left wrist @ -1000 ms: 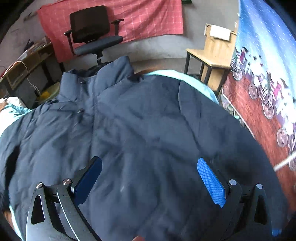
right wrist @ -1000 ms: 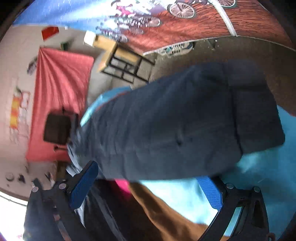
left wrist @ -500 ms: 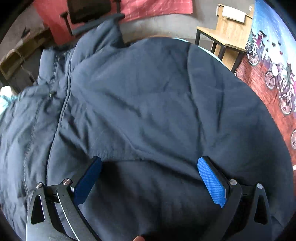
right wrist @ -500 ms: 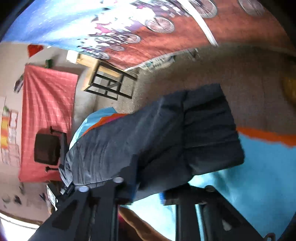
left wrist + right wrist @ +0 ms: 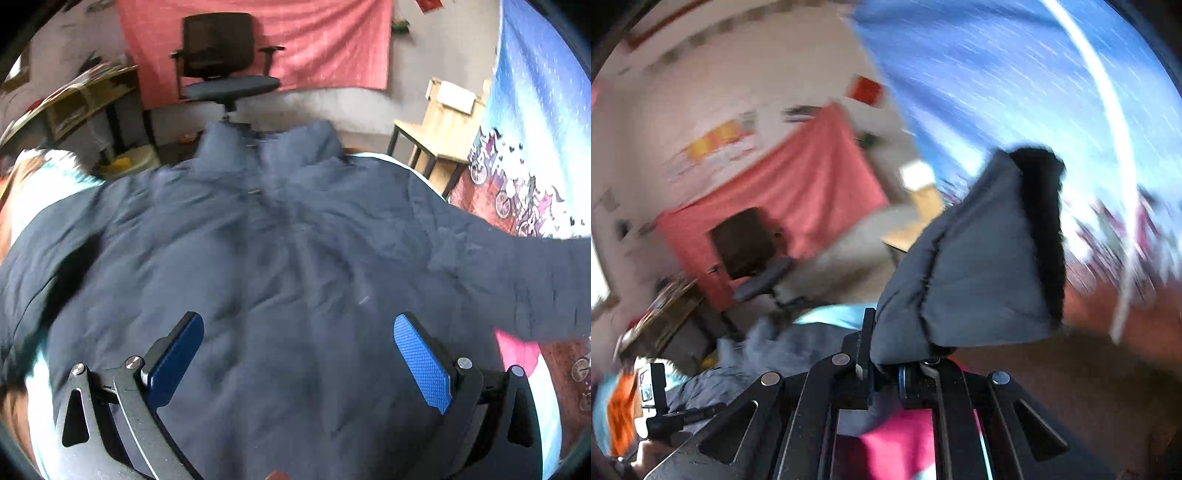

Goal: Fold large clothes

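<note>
- Left wrist view: our left gripper (image 5: 299, 363) hovers released above the navy jacket (image 5: 258, 266), which is spread flat below the office chair (image 5: 225, 70), leaving its body free for folding.
- Right wrist view: our right gripper (image 5: 886, 373) is clenched on the jacket's sleeve (image 5: 975, 266), lifted clear of the jacket, likely to fold it inward.

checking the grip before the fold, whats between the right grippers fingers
In the right wrist view, the right gripper is shut on the jacket sleeve: dark navy fabric is pinched between the jaws, and the cuff end stands up above them.
</note>
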